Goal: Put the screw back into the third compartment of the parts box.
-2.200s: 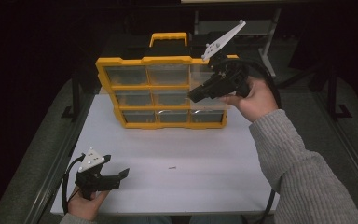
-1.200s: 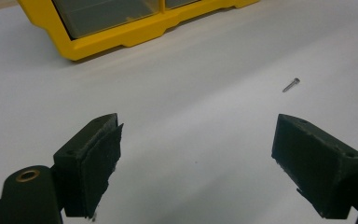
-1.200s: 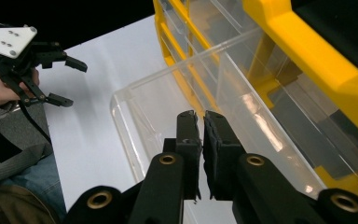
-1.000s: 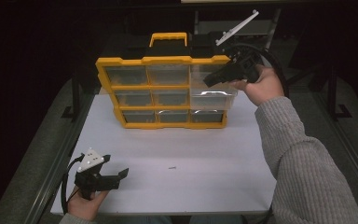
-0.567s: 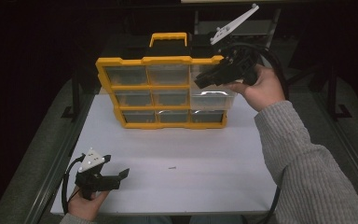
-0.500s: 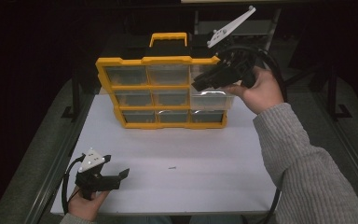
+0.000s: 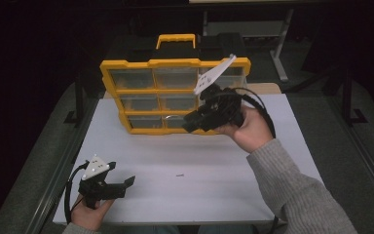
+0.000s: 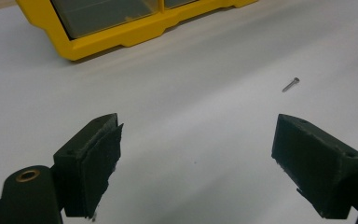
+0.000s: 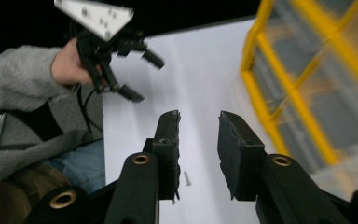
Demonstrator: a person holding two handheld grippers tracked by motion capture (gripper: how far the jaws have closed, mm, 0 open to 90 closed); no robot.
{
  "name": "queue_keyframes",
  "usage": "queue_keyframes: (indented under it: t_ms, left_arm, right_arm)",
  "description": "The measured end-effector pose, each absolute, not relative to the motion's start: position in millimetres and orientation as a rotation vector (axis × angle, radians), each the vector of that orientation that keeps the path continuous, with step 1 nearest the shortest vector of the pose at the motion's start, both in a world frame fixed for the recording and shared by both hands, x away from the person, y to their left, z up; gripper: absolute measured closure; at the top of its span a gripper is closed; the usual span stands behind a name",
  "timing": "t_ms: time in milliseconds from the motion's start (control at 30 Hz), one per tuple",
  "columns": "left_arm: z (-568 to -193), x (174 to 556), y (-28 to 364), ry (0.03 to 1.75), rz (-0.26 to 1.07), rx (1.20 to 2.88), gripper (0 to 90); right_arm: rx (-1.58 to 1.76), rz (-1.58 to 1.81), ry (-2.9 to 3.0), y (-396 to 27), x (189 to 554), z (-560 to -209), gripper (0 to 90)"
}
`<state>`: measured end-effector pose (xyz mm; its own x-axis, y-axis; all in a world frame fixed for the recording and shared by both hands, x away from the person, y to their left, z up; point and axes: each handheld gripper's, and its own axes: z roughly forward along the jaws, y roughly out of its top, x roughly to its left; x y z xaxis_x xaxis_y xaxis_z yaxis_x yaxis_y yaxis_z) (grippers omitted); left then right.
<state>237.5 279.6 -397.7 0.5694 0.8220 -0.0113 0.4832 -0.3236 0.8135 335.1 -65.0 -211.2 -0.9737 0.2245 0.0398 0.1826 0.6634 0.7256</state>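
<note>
A yellow organizer case [image 7: 137, 68] with clear drawers stands upright at the back of the white table [image 7: 272, 146]. My right gripper [image 7: 189, 126] hangs in front of its lower right drawers and points left. Its jaws have just been opening; in the right gripper view the right gripper [image 9: 198, 119] is open with a narrow gap and nothing between its pads. My left gripper [image 7: 125, 185] rests near the front left corner; in its own view the left gripper [image 8: 196, 135] stands wide open and empty. A small screw [image 7: 179, 175] lies loose on the table, and this screw [image 8: 291, 84] lies ahead of the left jaws.
The table's front edge [image 7: 175, 222] runs just behind the left hand. A grey-sleeved forearm [image 7: 292, 190] crosses the right side of the table. Dark floor and metal frame legs [image 7: 277, 48] surround the table.
The right gripper came down and to the left, from the case's upper right corner to in front of its lower drawers. The left gripper stayed in place.
</note>
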Motion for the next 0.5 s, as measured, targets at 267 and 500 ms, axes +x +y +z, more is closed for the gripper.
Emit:
queue_keyframes:
  t_ms: [267, 500]
  left_arm:
    - [-397.9, 237.7, 280.1, 1.039, 0.53, 1.982, 14.8]
    - [-397.5, 237.9, 281.1, 1.036, 0.529, 1.998, 14.8]
  right_arm:
    - [0.363, 1.182, 2.907, -42.2, 334.0, -276.4, 65.8]
    - [0.394, 1.148, 2.974, -29.5, 335.5, -326.4, 65.7]
